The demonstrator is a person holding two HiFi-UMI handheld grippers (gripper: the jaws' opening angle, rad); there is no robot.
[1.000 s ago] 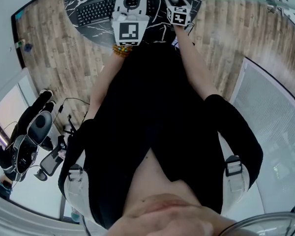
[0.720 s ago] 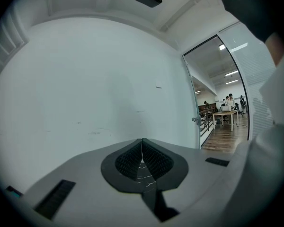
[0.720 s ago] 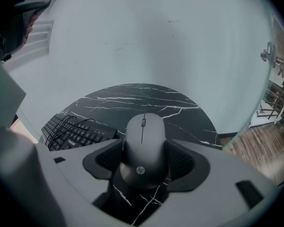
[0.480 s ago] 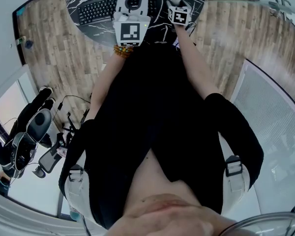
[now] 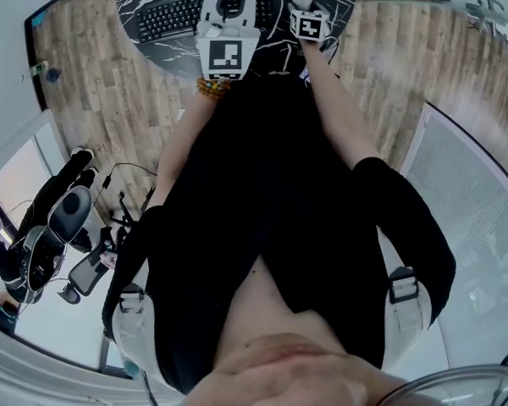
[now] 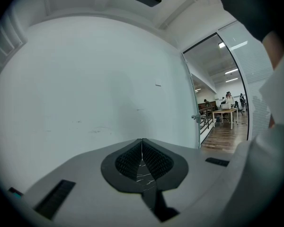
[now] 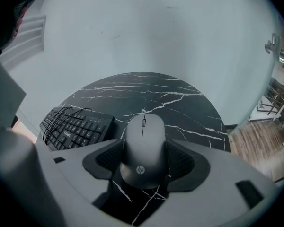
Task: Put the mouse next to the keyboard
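While you held the mouse [image 7: 143,143] clamped between the jaws of your right hand-held gripper [image 7: 144,161], it sat over the black marble bench [image 7: 194,110], near the right end of the keyboard [image 7: 78,126]. Your left hand-held gripper [image 6: 142,161] was clenched, empty, pointing at a wall [image 6: 85,79].

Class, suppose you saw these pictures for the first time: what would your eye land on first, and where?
First, the grey mouse clamped in the right gripper, over the round black marble table. The black keyboard lies to its left on that table. The left gripper, jaws shut and empty, faces a bare white wall.
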